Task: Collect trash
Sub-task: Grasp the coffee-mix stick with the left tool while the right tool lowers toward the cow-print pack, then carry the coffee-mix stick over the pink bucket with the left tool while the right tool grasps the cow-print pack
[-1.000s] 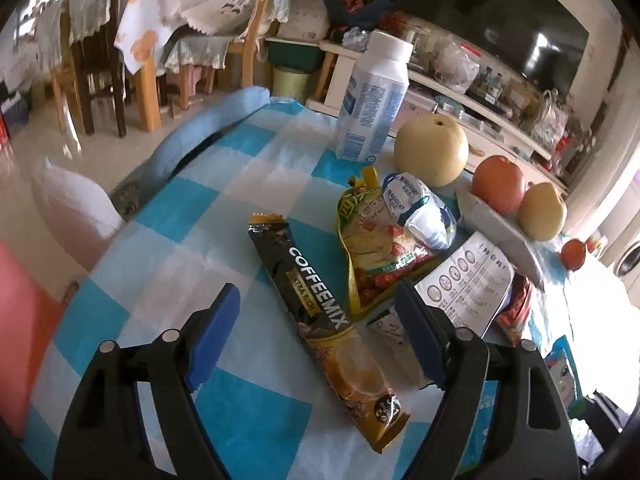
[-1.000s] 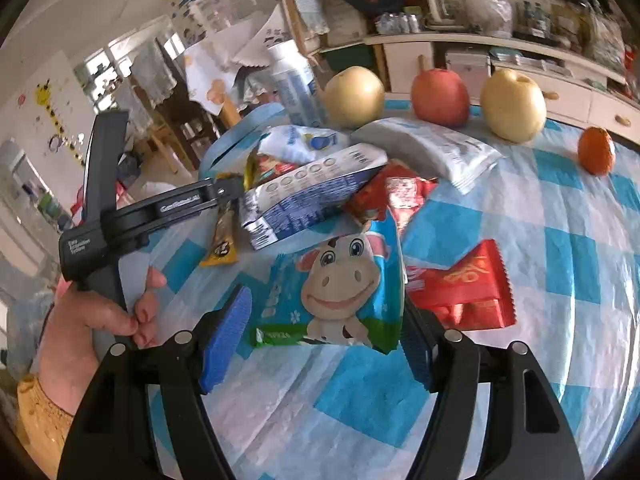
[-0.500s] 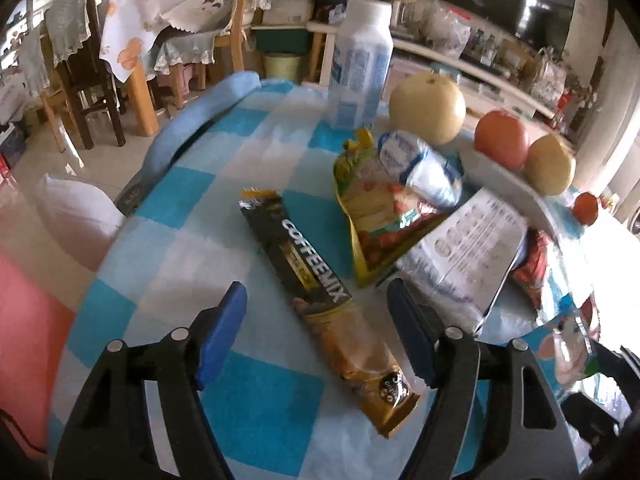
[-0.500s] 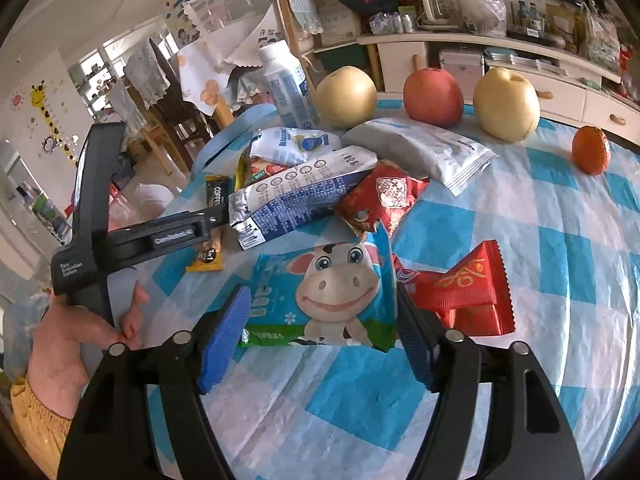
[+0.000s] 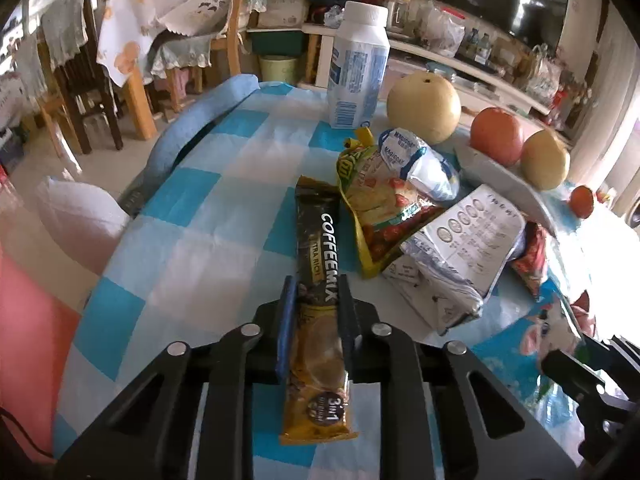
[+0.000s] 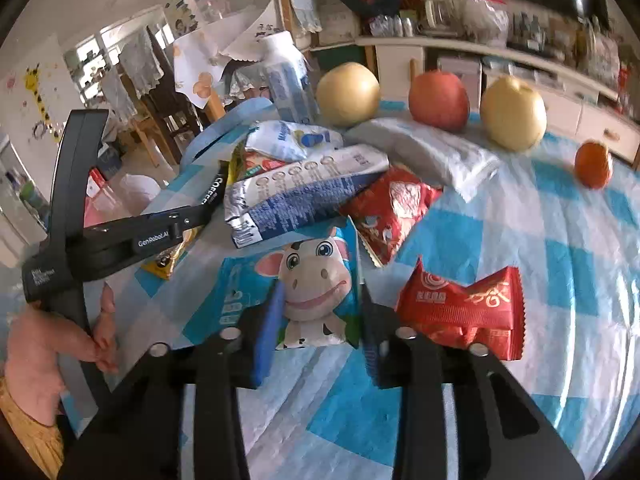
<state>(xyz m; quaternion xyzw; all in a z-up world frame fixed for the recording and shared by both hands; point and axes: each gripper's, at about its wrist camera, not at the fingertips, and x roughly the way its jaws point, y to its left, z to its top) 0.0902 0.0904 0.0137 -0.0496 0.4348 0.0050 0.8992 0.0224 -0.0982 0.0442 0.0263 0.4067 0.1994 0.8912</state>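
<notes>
Your left tongs [image 5: 316,308] are closing on the black-and-gold coffee-mix sachet [image 5: 318,276], your right tongs [image 6: 320,320] on the blue cow-print wrapper [image 6: 304,292], each pinched at its near end so it lifts cleanly off the table [image 5: 192,240].

a lived-in home dining room: a table under a blue-and-white checked cloth [image 5: 208,240] fills the middle, wooden chairs [image 5: 80,92] draped with laundry stand upper left, and a long cluttered white shelf [image 6: 500,56] of household jars runs across the upper right.
</notes>
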